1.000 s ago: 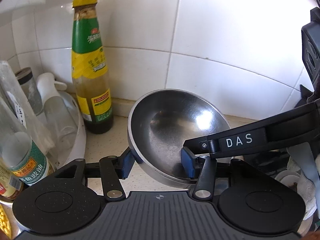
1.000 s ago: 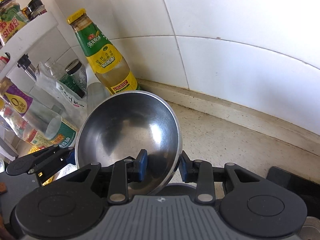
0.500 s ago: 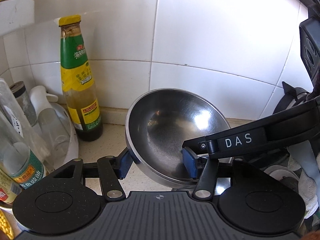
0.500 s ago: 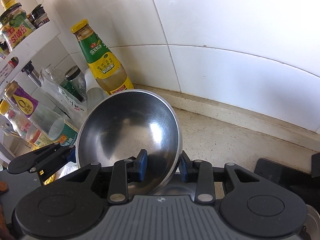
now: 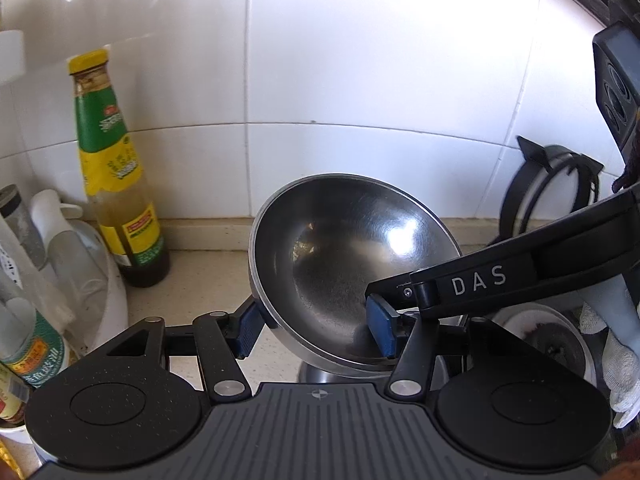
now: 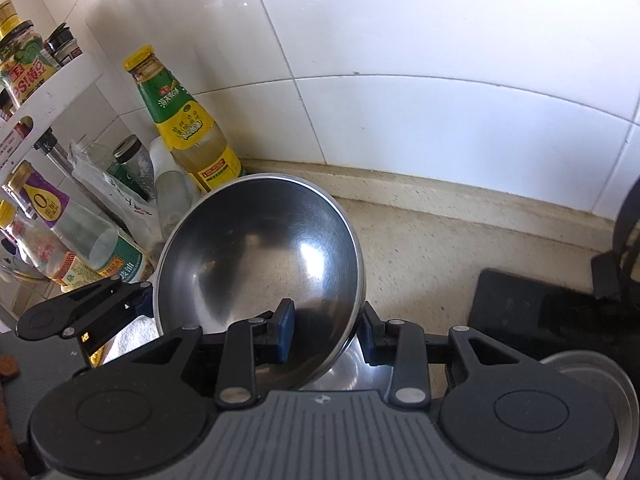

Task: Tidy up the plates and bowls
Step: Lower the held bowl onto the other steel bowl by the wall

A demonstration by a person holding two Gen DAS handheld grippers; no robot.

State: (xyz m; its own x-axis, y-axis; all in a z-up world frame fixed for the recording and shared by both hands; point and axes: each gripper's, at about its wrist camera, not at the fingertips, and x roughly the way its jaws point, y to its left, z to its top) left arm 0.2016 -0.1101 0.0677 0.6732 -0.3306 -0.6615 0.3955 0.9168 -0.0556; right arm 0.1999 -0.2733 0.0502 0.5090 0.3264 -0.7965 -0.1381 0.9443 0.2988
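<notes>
Steel bowl is held tilted above the counter, open side toward the cameras. Right claw is narrow and pinches the bowl's lower right rim, one pad inside and one outside. Left claw stands about half wide and its jaws have just been opening. The bowl's lower left wall sits between its pads, the outer pad at or just off the wall; cannot tell whether it presses. Directly under the bowl is another rounded steel piece, mostly hidden. Left of the bowl a green-and-yellow sauce bottle stands upright against the tiled wall. Further left a white tiered rack is crowded with bottles and jars, close to the bowl's left rim. Right of the bowl are a black slab and a black ring frame. Nearer the camera on that side is a white dish with dark residue. Behind the bowl a strip of bare counter runs to the wall's raised edge. That strip widens to the bowl's right as far as the slab.
</notes>
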